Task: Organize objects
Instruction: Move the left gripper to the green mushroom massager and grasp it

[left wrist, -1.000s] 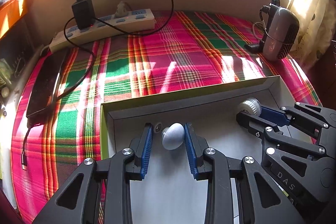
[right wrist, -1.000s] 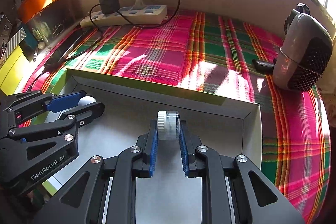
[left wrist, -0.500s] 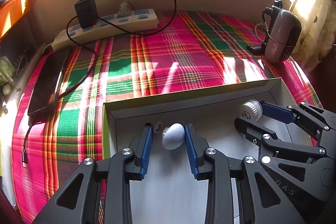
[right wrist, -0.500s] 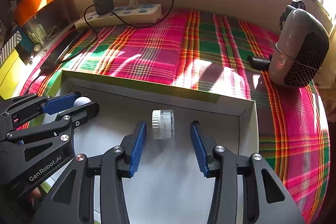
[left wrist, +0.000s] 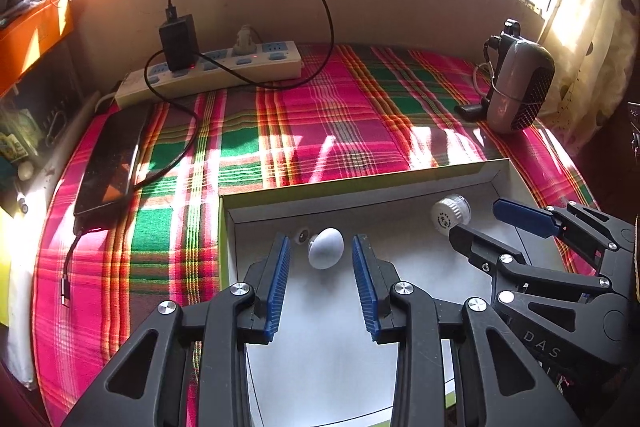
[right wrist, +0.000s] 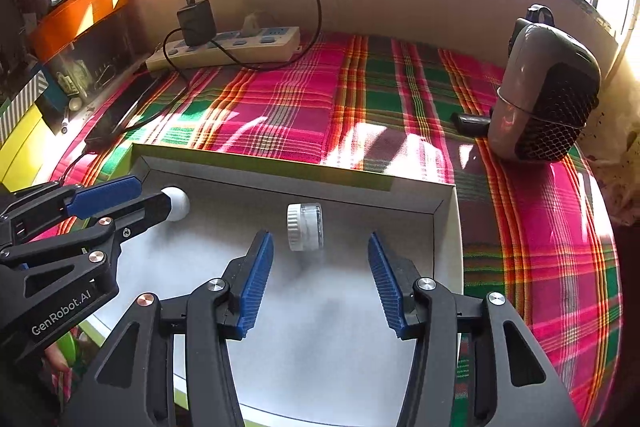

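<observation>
A shallow white box with a green outer rim [left wrist: 360,183] [right wrist: 260,163] lies on the plaid cloth. A white egg-shaped object [left wrist: 326,247] [right wrist: 176,203] lies on the box floor between the fingers of my left gripper [left wrist: 322,251], which is open and clear of it on both sides. A small clear jar with a white ribbed cap [right wrist: 304,227] [left wrist: 450,213] lies on its side in the box just ahead of my right gripper [right wrist: 320,259], which is wide open. Each gripper shows in the other's view [right wrist: 120,197] [left wrist: 480,223].
A power strip [left wrist: 208,71] with a black charger and looping cable lies at the back. A dark phone [left wrist: 110,159] lies at the left. A grey speaker-like device [left wrist: 518,93] [right wrist: 544,95] stands at the right. A wall and window close the back.
My right gripper opened and let go of the capped jar, which now lies in the box. My left gripper opened wider around the egg-shaped object. Both drew back slightly.
</observation>
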`<state>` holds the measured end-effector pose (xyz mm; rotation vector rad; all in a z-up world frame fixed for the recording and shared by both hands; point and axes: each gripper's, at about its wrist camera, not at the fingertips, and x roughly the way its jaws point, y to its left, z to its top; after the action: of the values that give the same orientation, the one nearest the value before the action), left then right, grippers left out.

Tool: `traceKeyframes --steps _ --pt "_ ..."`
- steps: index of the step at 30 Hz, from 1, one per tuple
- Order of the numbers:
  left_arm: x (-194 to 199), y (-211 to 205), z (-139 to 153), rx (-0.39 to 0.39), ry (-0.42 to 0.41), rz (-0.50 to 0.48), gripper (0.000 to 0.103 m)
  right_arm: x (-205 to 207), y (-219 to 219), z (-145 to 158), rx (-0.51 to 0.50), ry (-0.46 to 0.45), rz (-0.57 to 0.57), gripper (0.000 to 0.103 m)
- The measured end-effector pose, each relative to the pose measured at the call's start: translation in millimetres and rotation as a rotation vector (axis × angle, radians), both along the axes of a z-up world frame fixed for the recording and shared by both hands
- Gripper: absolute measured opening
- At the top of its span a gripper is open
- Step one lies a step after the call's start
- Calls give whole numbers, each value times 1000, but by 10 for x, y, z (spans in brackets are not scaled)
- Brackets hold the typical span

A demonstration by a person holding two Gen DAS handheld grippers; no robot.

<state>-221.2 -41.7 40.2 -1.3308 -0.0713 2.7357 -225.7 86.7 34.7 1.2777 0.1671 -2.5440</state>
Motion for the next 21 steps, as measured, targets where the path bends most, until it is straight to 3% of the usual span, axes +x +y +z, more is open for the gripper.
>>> traceKeyframes --steps 10,21 --pt "440 -126 205 10 65 29 30 332 201 191 -27 49 -41 51" --pt "980 -250 185 31 97 59 30 770 396 259 -40 79 -82 51"
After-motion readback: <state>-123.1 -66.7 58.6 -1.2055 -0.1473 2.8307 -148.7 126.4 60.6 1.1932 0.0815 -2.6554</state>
